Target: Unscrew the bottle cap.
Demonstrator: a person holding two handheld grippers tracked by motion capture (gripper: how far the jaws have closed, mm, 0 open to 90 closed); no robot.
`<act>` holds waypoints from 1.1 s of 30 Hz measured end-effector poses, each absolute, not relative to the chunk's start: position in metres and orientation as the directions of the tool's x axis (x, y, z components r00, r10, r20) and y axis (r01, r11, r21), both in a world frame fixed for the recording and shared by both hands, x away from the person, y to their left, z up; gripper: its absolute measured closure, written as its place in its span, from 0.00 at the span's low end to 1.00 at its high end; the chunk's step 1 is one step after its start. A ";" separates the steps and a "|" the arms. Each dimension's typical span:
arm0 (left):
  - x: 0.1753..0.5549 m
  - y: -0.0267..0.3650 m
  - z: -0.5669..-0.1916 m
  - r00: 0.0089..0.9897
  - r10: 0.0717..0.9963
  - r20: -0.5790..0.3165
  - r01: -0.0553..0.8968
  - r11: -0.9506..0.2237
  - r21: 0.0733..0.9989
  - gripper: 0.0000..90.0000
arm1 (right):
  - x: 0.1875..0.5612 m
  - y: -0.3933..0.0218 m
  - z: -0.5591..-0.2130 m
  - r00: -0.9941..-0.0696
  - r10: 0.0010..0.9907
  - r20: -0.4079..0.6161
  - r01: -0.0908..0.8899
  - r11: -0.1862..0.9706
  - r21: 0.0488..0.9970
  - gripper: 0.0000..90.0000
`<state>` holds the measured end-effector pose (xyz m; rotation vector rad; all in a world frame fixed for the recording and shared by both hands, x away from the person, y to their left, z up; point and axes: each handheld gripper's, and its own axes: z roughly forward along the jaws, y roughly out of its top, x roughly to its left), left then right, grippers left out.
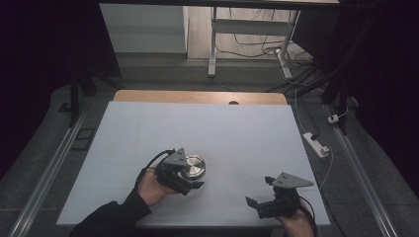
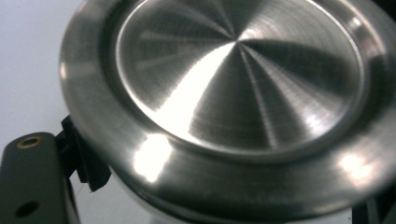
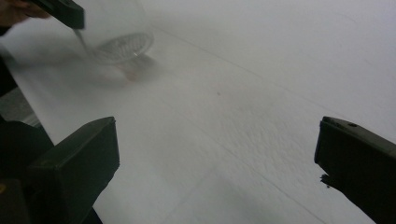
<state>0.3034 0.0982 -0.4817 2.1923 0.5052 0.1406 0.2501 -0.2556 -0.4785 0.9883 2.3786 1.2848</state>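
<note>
Fingers [image 2: 84,163] of our left gripper [image 1: 185,178] clamp the glass jar [image 1: 192,167]; its brushed steel lid [image 2: 238,74] appears close up. Beside the jar, our right gripper [image 1: 258,191] spreads empty over the white table [image 1: 197,128].

High view: fixed above the person's side, looking forward and down over the whole white-covered table [image 1: 197,128] to the floor beyond. Left gripper view: pressed very near, looking down on the round brushed-steel lid [image 2: 238,84]. Right gripper view: low, skimming across the table; shares the glass jar [image 3: 121,42] with high view.
</note>
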 end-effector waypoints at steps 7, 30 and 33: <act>0.304 0.098 -0.482 0.913 0.401 -0.074 0.305 -0.552 0.776 0.17 | 0.255 -0.239 -0.472 -0.778 0.617 0.121 0.413 0.356 0.838 0.00; 0.303 0.096 -0.482 0.913 0.402 -0.074 0.305 -0.551 0.776 0.17 | 0.283 -0.157 -0.443 -0.848 0.522 0.096 0.363 0.438 0.822 0.00; 0.303 0.095 -0.482 0.912 0.407 -0.054 0.301 -0.571 0.764 0.17 | 0.287 -0.148 -0.441 -0.855 0.511 0.094 0.356 0.444 0.822 0.00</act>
